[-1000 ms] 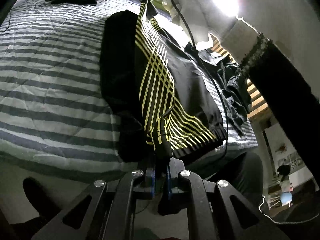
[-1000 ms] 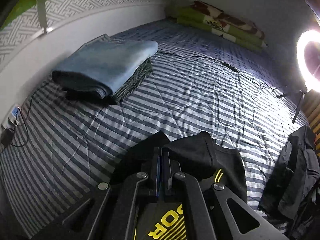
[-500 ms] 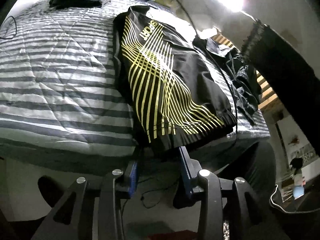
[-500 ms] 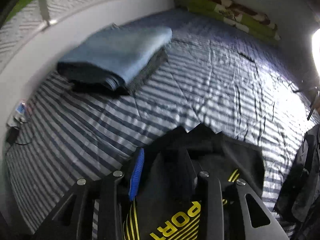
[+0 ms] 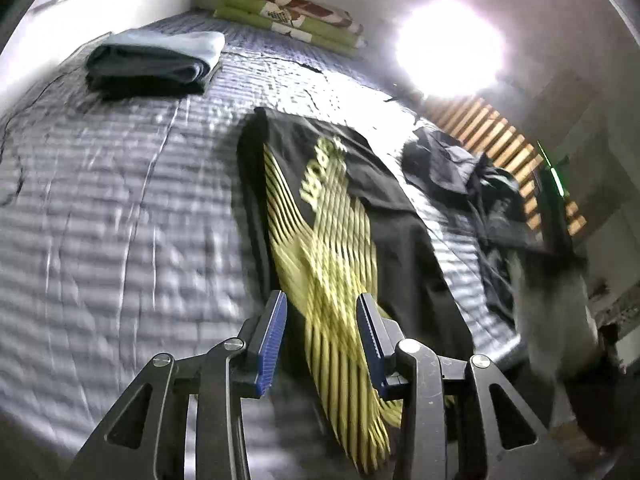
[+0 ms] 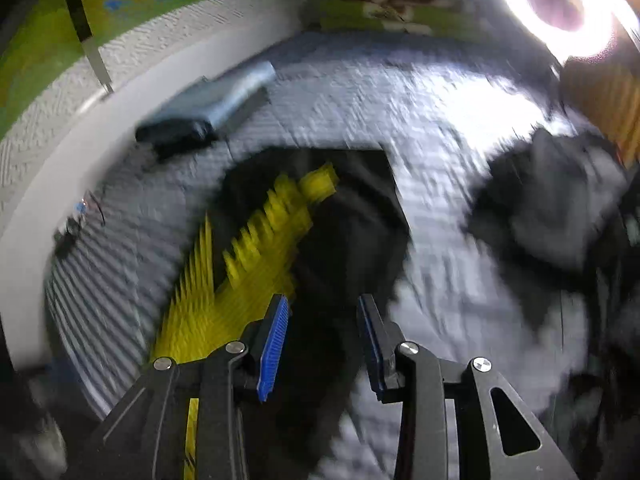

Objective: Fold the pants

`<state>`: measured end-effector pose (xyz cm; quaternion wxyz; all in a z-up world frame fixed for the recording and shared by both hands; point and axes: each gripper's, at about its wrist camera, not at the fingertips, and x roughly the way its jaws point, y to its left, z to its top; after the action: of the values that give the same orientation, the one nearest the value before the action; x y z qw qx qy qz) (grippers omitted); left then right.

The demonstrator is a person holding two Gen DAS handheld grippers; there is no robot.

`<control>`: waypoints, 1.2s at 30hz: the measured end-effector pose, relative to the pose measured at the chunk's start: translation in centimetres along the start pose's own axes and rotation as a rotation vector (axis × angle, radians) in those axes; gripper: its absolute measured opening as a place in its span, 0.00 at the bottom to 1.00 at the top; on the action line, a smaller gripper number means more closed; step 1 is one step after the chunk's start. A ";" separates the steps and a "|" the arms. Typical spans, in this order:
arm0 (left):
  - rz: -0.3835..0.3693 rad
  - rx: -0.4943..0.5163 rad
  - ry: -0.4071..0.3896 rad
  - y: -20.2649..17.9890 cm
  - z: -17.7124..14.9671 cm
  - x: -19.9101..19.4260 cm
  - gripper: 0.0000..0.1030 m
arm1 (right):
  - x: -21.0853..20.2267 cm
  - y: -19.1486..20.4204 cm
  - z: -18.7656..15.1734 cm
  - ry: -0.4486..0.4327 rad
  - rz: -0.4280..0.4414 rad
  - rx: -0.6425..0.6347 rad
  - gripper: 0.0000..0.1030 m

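Blue ribbed pads lined the jaws of your left gripper (image 5: 322, 334), and those jaws stood parted with nothing pinched between them; they had just been opening. Your right gripper (image 6: 322, 338) was likewise released, its jaws apart and clear of the cloth, having opened only a moment before. Beneath both lay the pants (image 5: 344, 216), black and smooth-looking, folded into a long flat panel on the bed (image 5: 120, 220), with fanned yellow stripes and yellow lettering running down the upper face. The quilted bedcover under them was banded in grey and white, stitched in a diamond pattern. Just beside the pants, toward the slatted wooden frame (image 5: 496, 136), sat a crumpled heap of dark clothing (image 5: 472, 176), well rumpled against the neat panel. Far off near the wall rested a squared stack of folded fabric (image 5: 156, 64), pale blue above dark. A ring light (image 6: 560, 4) glared at the bed's far corner. Both views were smeared with blur.
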<state>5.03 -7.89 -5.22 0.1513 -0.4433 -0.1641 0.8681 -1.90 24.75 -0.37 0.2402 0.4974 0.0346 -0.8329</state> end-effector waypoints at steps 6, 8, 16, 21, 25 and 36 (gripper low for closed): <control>0.066 -0.005 0.054 0.9 5.3 6.8 0.49 | 2.1 -0.3 -6.1 0.085 0.111 0.053 0.32; 0.087 -0.014 0.061 1.4 6.8 8.9 0.49 | 2.9 -0.3 -6.5 0.093 0.144 0.067 0.32; 0.095 -0.089 0.110 4.2 9.5 14.1 0.48 | 3.5 -0.1 -7.3 0.075 0.196 0.007 0.33; 0.122 -0.091 0.126 4.7 9.9 15.6 0.03 | 3.6 0.2 -7.5 0.067 0.200 -0.029 0.33; 0.147 -0.113 0.064 4.8 9.5 14.0 0.02 | 3.5 0.4 -7.8 0.058 0.170 -0.059 0.30; 0.198 -0.149 0.056 5.8 8.5 11.2 0.40 | 2.8 -1.7 -7.2 0.133 0.346 0.053 0.34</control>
<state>-8.85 -9.79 -10.98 0.0359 -0.4914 -0.1792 0.8515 2.14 27.35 -6.69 0.3638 0.5560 -0.0574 -0.7452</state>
